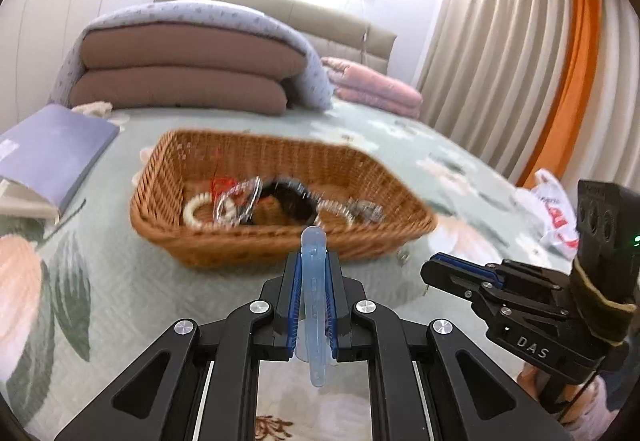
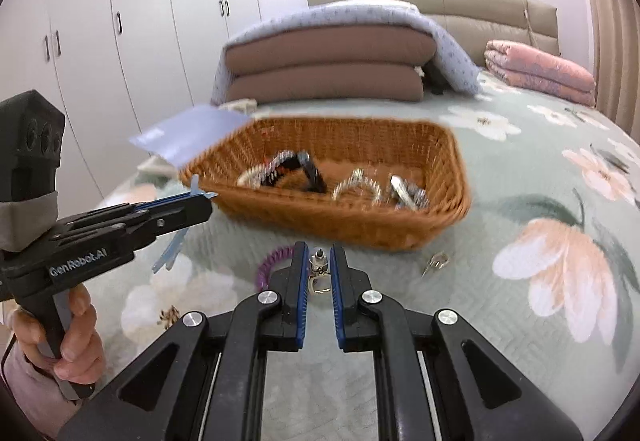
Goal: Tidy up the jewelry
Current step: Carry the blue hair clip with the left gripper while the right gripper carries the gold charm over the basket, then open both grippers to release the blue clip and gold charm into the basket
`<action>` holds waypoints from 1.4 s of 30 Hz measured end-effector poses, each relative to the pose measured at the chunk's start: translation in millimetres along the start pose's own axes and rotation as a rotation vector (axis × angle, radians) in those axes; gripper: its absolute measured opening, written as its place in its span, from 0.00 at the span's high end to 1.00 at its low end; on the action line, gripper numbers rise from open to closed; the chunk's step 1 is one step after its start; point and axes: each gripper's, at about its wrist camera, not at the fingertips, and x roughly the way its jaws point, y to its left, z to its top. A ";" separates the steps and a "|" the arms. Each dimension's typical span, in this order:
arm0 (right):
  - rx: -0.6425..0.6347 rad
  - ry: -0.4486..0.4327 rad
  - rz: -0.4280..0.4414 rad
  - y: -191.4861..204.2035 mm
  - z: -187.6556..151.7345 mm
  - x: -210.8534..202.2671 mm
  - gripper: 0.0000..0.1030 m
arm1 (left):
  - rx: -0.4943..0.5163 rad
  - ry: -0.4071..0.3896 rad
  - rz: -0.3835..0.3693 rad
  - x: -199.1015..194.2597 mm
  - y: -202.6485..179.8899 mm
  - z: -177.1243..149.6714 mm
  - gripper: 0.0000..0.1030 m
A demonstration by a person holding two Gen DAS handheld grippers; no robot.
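My left gripper [image 1: 313,259] is shut on a long translucent light-blue hair clip [image 1: 314,237], held upright above the bedspread in front of the wicker basket [image 1: 240,245]. Inside the basket lie a white bead bracelet [image 1: 196,209], a black band [image 1: 292,197] and silver pieces [image 1: 364,211]. In the right wrist view my right gripper [image 2: 320,247] is shut on a small silver clasp [image 2: 319,264] with a square ring hanging under it, close to the basket [image 2: 340,225]. The left gripper [image 2: 204,201] with the blue clip [image 2: 168,253] shows at the left. The right gripper [image 1: 426,275] appears at the right of the left wrist view.
On the floral bedspread [image 2: 520,341] lie a purple coil hair tie [image 2: 269,265] and a small silver item [image 2: 436,261]. A purple book [image 1: 52,153] sits left of the basket, folded quilts [image 1: 180,81] behind it, a plastic bag [image 1: 556,213] at the right.
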 end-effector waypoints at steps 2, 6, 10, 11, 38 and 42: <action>0.013 -0.018 0.008 -0.8 11.3 -7.2 0.88 | -0.003 -0.022 -0.007 -8.4 -1.7 12.8 0.89; 0.021 -0.066 0.010 -2.9 47.2 -16.8 0.88 | 0.003 -0.060 0.004 -15.9 -3.1 55.5 0.89; 0.027 -0.106 -0.002 -8.6 85.8 -0.7 0.88 | -0.016 -0.082 -0.021 1.0 4.7 88.9 0.89; 0.037 -0.113 0.011 -13.3 93.3 8.0 0.88 | -0.023 -0.087 -0.021 6.5 9.1 91.9 0.89; 0.154 0.005 -0.018 -71.3 67.5 95.2 0.87 | -0.084 0.029 0.033 87.5 57.7 59.0 0.89; 0.177 0.000 -0.004 -75.3 67.4 94.0 0.82 | -0.093 0.010 -0.001 81.0 56.6 60.0 0.79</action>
